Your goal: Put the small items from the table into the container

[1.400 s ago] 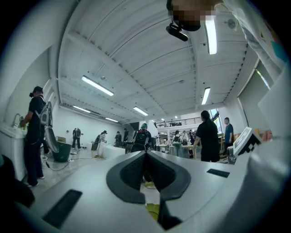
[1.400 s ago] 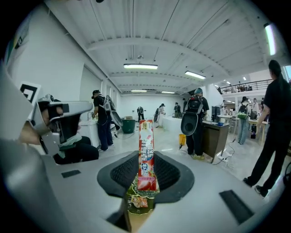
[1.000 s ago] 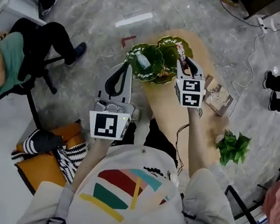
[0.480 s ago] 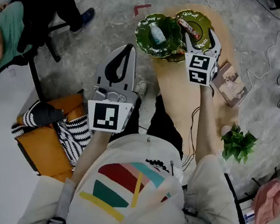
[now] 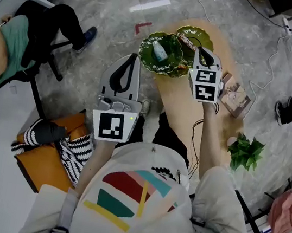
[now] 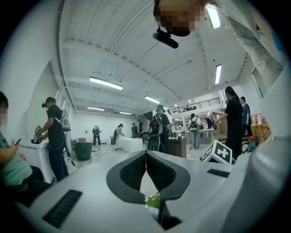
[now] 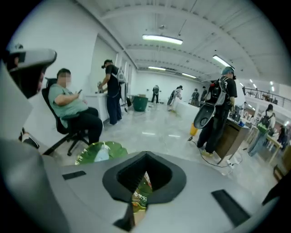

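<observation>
the oval wooden counter (image 5: 179, 106) runs from the person's lap up toward twelve o'clock in the head view, and at that far end sits the container (image 5: 146, 46) – a pair of green leaf-shaped dishes, rims overlapping. the left hand-held gripper (image 5: 132, 60) hangs off the counter's edge at about eight o'clock of the dishes, pointing level, jaws clenched tip to tip with nothing between them; it looks parked out of the way, so the other hand has room. the right hand-held gripper (image 5: 202, 52) tilts down over the dishes' three o'clock rim, and in its own view its jaws are clenched and empty, the dish only showing through the gap behind the tips – a pose that suggests a drop-off is finished. at four o'clock of that gripper a flat box (image 5: 235, 99) lies on the counter, likely the next thing to fetch. a small pale bottle (image 5: 158, 50) lies in the nine o'clock dish and a snack packet (image 5: 186, 40) in the other.
</observation>
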A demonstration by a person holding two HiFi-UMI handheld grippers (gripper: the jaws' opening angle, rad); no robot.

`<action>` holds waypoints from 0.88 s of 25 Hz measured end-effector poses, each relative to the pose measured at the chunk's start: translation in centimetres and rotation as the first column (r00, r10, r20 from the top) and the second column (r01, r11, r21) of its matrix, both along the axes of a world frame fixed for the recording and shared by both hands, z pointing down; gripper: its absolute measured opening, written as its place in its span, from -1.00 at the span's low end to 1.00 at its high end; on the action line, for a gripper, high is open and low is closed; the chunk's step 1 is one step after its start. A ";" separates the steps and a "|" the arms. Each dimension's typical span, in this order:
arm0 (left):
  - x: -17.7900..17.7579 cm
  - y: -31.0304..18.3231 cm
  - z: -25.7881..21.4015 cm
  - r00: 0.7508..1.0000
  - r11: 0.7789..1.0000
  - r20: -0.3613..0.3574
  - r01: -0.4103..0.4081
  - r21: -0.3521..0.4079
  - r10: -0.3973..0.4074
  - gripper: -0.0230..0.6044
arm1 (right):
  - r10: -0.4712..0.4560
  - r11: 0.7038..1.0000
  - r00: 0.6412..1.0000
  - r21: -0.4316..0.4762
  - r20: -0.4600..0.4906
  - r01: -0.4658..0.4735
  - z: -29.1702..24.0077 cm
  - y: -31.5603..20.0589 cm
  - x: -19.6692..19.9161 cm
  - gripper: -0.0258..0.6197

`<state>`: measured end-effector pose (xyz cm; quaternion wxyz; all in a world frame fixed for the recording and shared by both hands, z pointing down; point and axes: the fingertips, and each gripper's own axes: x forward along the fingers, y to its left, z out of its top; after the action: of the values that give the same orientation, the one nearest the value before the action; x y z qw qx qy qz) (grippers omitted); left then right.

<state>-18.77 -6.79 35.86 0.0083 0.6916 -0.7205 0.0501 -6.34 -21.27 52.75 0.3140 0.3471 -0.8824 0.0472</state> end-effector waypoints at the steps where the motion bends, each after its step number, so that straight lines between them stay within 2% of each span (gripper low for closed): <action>1: 0.2 -0.1 -0.7 1.000 1.000 -0.004 -0.006 0.015 0.006 -0.90 | 0.026 1.000 0.999 0.004 0.037 -0.027 -1.6 0.3 0.3 -0.88; 5: 1.1 -0.1 -3.0 0.999 0.997 -0.005 -0.047 0.067 0.047 -0.90 | 0.067 0.995 0.982 0.056 0.174 -0.078 -8.2 2.5 1.0 -0.88; 8: 2.3 -0.1 -4.1 0.995 0.991 0.007 -0.095 0.098 0.095 -0.90 | 0.069 0.996 0.946 0.036 0.317 -0.085 -12.6 5.3 1.6 -0.88; 10: 2.9 -0.5 -5.6 0.992 0.982 0.005 -0.128 0.136 0.129 -0.90 | 0.077 0.990 0.924 0.082 0.374 -0.116 -16.3 6.6 2.6 -0.88; 13: 3.6 -0.9 -8.6 0.982 0.960 0.002 -0.185 0.210 0.189 -0.90 | 0.105 0.959 0.903 0.196 0.416 -0.202 -22.0 8.7 4.9 -0.88; 16: 4.3 -0.4 -10.7 0.975 0.941 -0.001 -0.216 0.260 0.224 -0.90 | 0.128 0.926 0.889 0.268 0.439 -0.265 -24.9 11.6 6.9 -0.88; 19: 5.6 -0.4 -12.1 0.964 0.916 -0.006 -0.250 0.315 0.265 -0.90 | 0.136 0.903 0.880 0.309 0.456 -0.300 -25.8 13.0 8.7 -0.88; 22: 7.1 -0.4 -12.2 0.955 0.905 0.007 -0.283 0.319 0.296 -0.90 | 0.132 0.896 0.870 0.319 0.475 -0.310 -26.1 14.1 9.6 -0.88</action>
<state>-11.70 -7.19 23.63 -0.0954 0.7839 -0.6082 -0.0800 3.25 -7.17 26.65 0.0237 0.4825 -0.8755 -0.0133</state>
